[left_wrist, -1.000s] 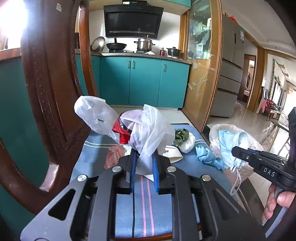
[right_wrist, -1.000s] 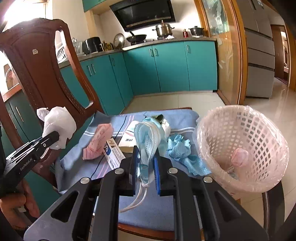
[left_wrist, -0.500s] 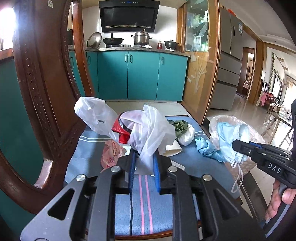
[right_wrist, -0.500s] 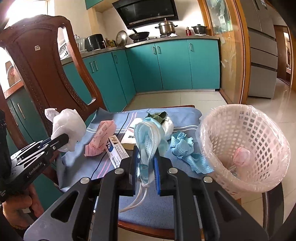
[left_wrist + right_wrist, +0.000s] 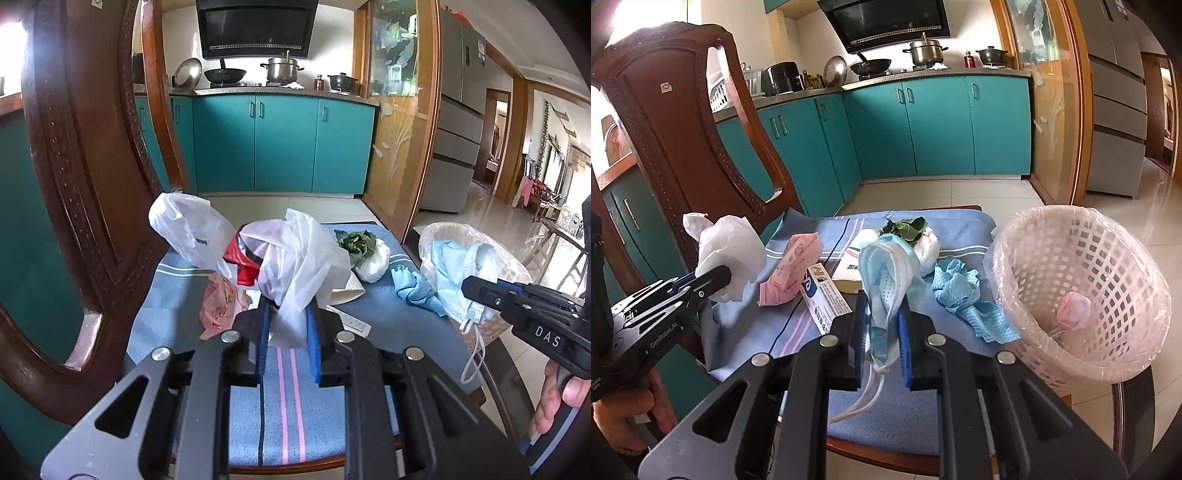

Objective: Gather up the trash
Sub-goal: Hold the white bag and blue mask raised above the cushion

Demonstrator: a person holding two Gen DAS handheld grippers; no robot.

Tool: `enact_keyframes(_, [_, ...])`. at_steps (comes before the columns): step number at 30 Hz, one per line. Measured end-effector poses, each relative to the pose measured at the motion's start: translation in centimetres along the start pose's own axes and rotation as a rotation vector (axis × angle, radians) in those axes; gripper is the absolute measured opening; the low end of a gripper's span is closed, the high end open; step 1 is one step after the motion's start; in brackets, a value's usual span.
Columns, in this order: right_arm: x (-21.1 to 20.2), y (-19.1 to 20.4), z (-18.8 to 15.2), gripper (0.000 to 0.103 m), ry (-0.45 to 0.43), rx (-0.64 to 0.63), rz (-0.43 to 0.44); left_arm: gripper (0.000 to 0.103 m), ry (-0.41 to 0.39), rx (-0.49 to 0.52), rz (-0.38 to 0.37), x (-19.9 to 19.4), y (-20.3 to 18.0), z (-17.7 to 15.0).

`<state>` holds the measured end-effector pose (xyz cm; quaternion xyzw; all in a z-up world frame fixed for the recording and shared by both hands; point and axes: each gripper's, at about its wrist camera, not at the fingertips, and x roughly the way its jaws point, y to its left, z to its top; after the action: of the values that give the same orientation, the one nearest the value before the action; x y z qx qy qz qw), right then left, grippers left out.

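At the right of the right wrist view, the lined basket (image 5: 1078,295) holds a pink wad (image 5: 1073,308). The right claw (image 5: 882,328), lower center, grips a blue face mask (image 5: 886,277). The left claw (image 5: 286,325) grips a white plastic bag (image 5: 295,262) above the chair cushion (image 5: 388,314).

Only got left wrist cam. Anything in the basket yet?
Observer: Yes, one pink crumpled wad lies at the bottom of the basket.
Operator: Is the mask over the basket?
Observer: No. The right claw holds the face mask beside the basket, over the cushion.
Operator: White strip by the pink packet?
Observer: End of a toothpaste box, lying flat.
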<state>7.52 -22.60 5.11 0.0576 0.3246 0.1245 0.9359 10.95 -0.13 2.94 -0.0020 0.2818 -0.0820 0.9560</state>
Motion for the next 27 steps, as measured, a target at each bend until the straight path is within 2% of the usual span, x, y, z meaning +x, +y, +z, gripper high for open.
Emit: enact_keyframes(27, [0.48, 0.09, -0.34, 0.016, 0.016, -0.014, 0.002, 0.019, 0.02, 0.002, -0.001, 0.51, 0.08, -0.14])
